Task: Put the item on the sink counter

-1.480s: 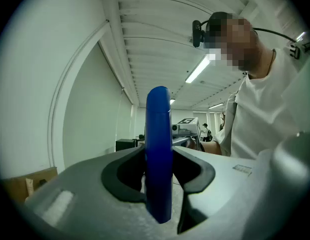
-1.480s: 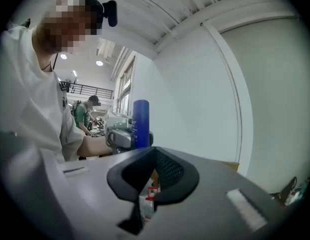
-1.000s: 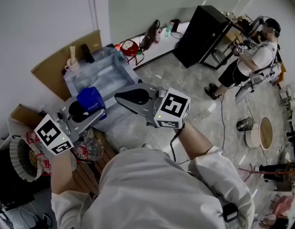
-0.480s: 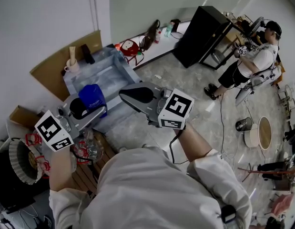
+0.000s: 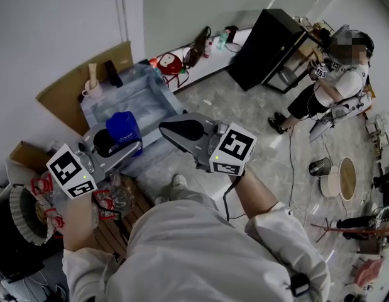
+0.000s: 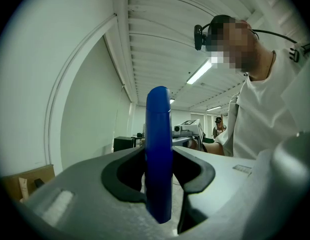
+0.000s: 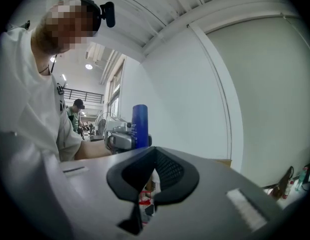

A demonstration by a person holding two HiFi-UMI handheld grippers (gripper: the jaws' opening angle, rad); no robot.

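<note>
Plainly, the left gripper (image 5: 119,146) clamps the blue bottle (image 5: 125,129) upright between its 2 pads. It is carried level, probably so it can be stood straight onto the sink counter (image 5: 144,93), which lies ahead and lower, not yet reached. The right gripper (image 5: 166,129) rides alongside with its jaws pressed together on nothing, likely just kept clear. Against 1 second ago, both grippers have edged forward toward the sink, and the hold on the bottle looks the same.
</note>
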